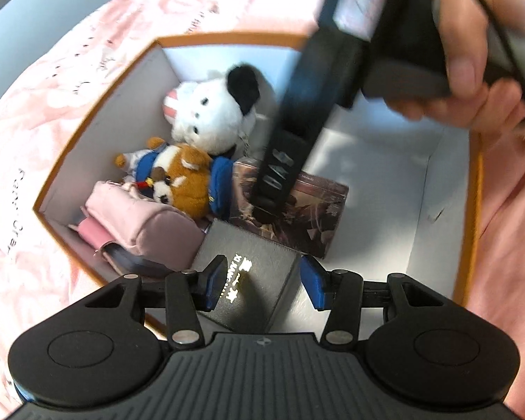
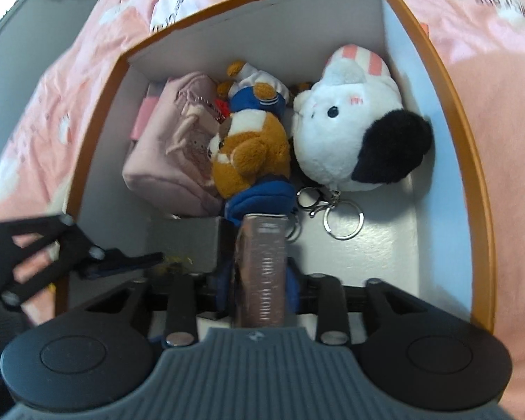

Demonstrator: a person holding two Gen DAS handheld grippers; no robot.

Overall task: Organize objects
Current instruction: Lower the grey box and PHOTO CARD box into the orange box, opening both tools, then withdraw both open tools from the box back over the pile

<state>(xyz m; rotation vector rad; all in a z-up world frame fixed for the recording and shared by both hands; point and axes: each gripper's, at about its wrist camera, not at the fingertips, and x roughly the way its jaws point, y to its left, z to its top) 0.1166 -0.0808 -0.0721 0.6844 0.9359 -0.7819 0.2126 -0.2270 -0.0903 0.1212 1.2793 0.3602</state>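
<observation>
You are lowering the brown box (image 2: 262, 273) on edge into the bin (image 2: 472, 175) with the right gripper (image 2: 258, 280); its pads seem to be just loosening, though blur hides the contact, so let go only once it is resting on the floor. Your left gripper (image 1: 262, 280) is hovering open over the black box (image 1: 248, 280), gripping nothing. Be keeping clear of the fox (image 2: 251, 154) and the keyrings (image 2: 343, 220) beyond.

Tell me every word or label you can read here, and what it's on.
Pink bedcover: perhaps "Pan", rest blurred.
Black box: white lettering, glare-washed, unreadable.
Right gripper's fingers: pale letters, blurred.
Brown box: spine lettering blurred.
</observation>
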